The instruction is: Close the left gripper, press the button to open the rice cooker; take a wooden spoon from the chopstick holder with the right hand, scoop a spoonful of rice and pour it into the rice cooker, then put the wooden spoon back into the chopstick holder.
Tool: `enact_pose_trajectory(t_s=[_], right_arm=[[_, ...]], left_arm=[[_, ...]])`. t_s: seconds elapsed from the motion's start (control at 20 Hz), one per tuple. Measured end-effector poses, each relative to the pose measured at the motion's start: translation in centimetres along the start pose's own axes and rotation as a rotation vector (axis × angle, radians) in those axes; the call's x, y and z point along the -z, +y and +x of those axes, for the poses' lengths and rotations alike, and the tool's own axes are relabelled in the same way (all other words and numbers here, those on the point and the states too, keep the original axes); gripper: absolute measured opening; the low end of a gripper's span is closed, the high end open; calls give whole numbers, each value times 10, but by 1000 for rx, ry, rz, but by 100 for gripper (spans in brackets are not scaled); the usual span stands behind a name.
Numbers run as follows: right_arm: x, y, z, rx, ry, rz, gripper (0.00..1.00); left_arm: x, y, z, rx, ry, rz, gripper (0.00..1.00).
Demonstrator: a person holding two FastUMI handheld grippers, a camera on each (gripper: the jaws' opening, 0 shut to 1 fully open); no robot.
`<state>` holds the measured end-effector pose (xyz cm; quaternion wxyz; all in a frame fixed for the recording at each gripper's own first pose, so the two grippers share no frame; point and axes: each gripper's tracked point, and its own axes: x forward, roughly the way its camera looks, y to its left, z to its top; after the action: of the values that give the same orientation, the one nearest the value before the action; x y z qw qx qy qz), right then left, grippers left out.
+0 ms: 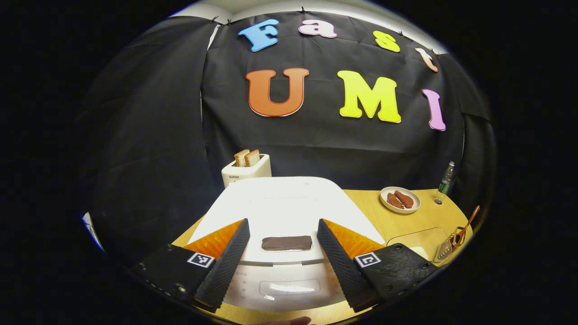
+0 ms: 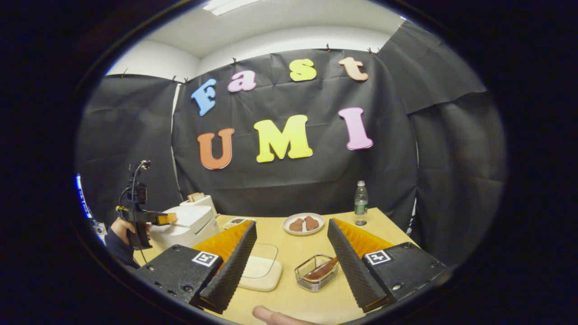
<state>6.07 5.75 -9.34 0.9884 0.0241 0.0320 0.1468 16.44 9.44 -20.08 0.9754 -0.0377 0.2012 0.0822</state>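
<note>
Left gripper [image 1: 282, 257]: fingers spread wide, hanging just above the white, rounded-square rice cooker [image 1: 289, 212] with nothing between them; in the right gripper view it shows far off to the left over the cooker [image 2: 187, 225], held by a hand [image 2: 118, 229].
Button: the dark rectangular bar on the cooker's lid [image 1: 286, 243] lies between the fingers and a little ahead of the tips; likely the release, though I cannot be sure.
Risk at the press: the task wants the fingers together first. Pressed spread like this, they would straddle the bar and land on the lid either side, so the lid may stay shut.
Right gripper [image 2: 289, 266]: fingers apart, empty, waiting above the table.
Wooden spoon [image 2: 323, 269]: lying in the small wire-basket chopstick holder [image 2: 316, 273], just ahead between the right fingers.
Rice: the shallow white container [image 2: 259, 271] beside the left finger probably holds it; contents unclear.
Risk later: the lid swings up towards the toaster with two bread slices [image 1: 246, 168] beyond the cooker.
</note>
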Motion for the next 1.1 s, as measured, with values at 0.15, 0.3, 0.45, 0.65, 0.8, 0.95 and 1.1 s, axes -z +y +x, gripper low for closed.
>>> enact_pose_trajectory(t_s=[0.15,0.3,0.45,0.65,0.8,0.95,1.1], right_arm=[[0,-2,5,18,7,-4,100],[-2,5,4,7,9,-2,100],[-1,4,5,12,13,4,100],[-6,0,3,44,7,-15,100],[-11,1,-1,57,-7,-25,100],[-17,1,-7,67,-21,-38,100],[-21,-1,-19,78,-35,-37,100]], left_arm=[[-6,1,-1,-1,-36,-12,98],[-1,1,-1,8,-28,2,99],[-3,1,-5,21,-54,-8,98],[-1,-1,-19,11,-73,30,97],[-14,-8,-45,35,-94,3,95],[-25,-13,-74,53,-130,-18,95],[-32,-21,-105,62,-162,-25,95]])
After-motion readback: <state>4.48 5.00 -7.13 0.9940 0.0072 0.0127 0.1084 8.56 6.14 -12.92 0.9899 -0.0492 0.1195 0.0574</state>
